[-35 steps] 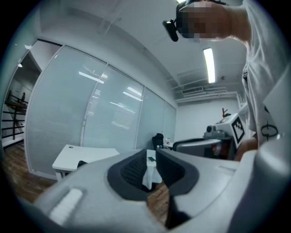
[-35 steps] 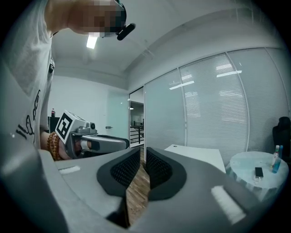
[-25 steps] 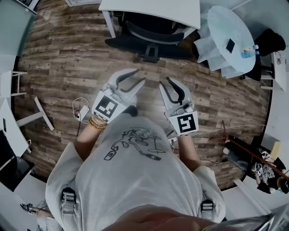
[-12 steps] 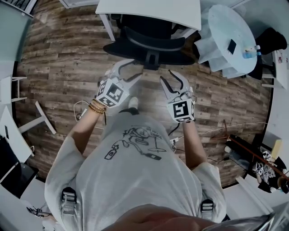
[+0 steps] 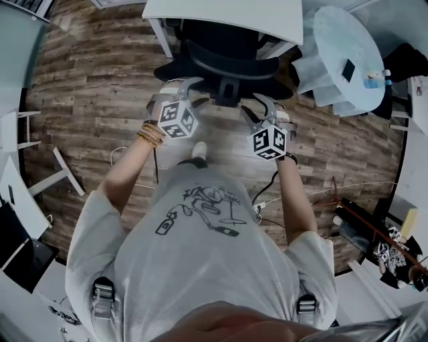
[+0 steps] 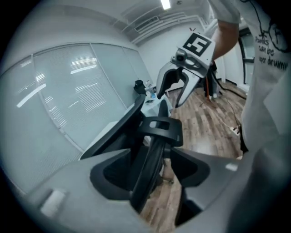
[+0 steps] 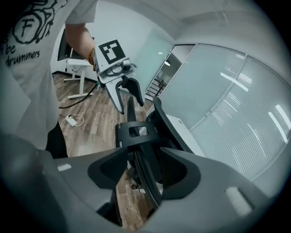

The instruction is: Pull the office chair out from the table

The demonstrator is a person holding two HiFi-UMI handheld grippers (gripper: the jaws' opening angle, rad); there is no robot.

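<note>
The office chair (image 5: 231, 65) sits tucked under the table's (image 5: 227, 15) near edge, its backrest barring the way forward. Bare wood floor (image 5: 87, 93) lies open off the table's left corner; a round table (image 5: 331, 37) crowds the right corner.

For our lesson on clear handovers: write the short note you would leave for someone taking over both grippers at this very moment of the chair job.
Left gripper: open, jaws have just been opening; the backrest edge of the black office chair stands between them, unclamped.
Right gripper: open, jaws just opened too; the same backrest edge is between them, unclamped.
Chair: seat tucked under the white table, backrest facing the person.
Done: both grippers are lined up on the backrest.
Left: close both, then pull the chair away from the table.
</note>
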